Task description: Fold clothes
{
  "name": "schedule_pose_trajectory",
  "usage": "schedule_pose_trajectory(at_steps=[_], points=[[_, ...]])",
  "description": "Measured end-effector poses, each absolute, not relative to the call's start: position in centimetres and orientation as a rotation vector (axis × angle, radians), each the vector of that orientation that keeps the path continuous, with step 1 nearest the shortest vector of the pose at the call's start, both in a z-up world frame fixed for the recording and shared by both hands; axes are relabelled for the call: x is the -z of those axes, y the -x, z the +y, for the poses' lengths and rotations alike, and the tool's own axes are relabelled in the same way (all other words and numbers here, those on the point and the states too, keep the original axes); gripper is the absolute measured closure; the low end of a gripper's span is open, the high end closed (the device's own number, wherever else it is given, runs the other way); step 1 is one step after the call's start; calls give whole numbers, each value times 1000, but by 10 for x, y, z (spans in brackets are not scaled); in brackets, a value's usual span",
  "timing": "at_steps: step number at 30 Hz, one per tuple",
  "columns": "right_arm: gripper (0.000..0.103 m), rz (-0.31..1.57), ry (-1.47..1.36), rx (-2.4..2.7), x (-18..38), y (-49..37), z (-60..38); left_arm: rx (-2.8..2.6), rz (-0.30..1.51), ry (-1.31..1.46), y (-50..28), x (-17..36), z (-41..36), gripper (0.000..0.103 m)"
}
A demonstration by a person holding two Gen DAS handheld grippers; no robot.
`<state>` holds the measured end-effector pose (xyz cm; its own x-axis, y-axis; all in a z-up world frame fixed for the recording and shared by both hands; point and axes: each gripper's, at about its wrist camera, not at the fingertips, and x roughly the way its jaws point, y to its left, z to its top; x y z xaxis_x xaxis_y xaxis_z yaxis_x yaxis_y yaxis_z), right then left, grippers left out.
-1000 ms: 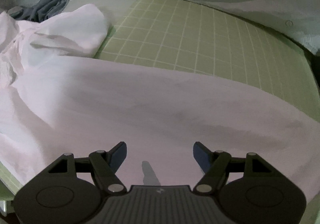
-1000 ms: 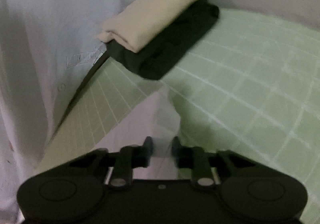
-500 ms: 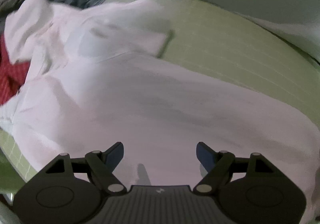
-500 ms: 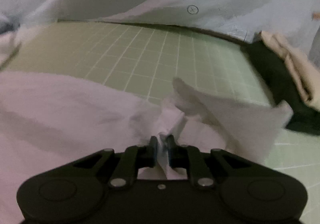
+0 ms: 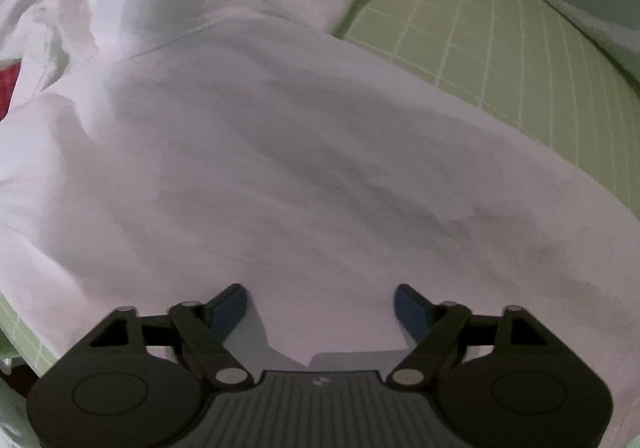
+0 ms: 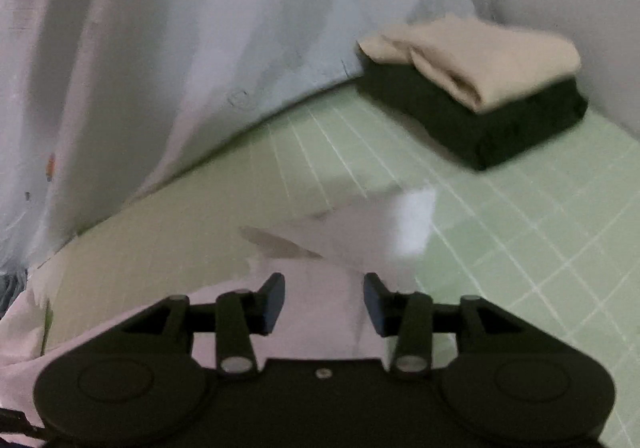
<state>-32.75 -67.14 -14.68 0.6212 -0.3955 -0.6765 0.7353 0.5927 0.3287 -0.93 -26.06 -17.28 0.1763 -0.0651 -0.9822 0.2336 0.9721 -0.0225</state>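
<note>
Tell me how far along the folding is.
Done: a beige garment sits folded on a folded black one at the mat's far end. In hand: nothing; the left gripper and right gripper are open above the white shirt. Left: that shirt lies spread, sleeve bunched.

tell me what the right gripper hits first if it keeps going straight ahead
Most likely the white garment's corner, right ahead of the open right gripper. Beyond lies bare green mat; the folded stack sits off to the right. Depth is unclear.

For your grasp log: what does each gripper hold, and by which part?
Nothing: left gripper and right gripper are both open over the white garment.
</note>
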Motion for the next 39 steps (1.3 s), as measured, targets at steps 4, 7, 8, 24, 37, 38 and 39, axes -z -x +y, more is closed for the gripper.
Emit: schedule_pose_trajectory(at_steps=[4,7,8,24,37,38,39], points=[[56,669,-634,668,168,307,-682,204,1358,-179,11,175,-269,10],[46,713,-615,666,178,294,-691,197,1349,-170,11,174,-271,6],[46,716,-610,654,178,291,-694,191,1347,-166,11,174,-271,5],[97,712,-539,1066,140,422,-713,187,1371,-164,-4,169,-265,0],[40,643,-572,1180,143,423,-723,193,1369,-167,-16,159,-256,0],[25,629,-586,1168,144,419,-730,191,1370,-166,-17,158,-255,0],[6,644,-605,1143,151,412,-739,190,1370,-164,-18,157,-254,0]])
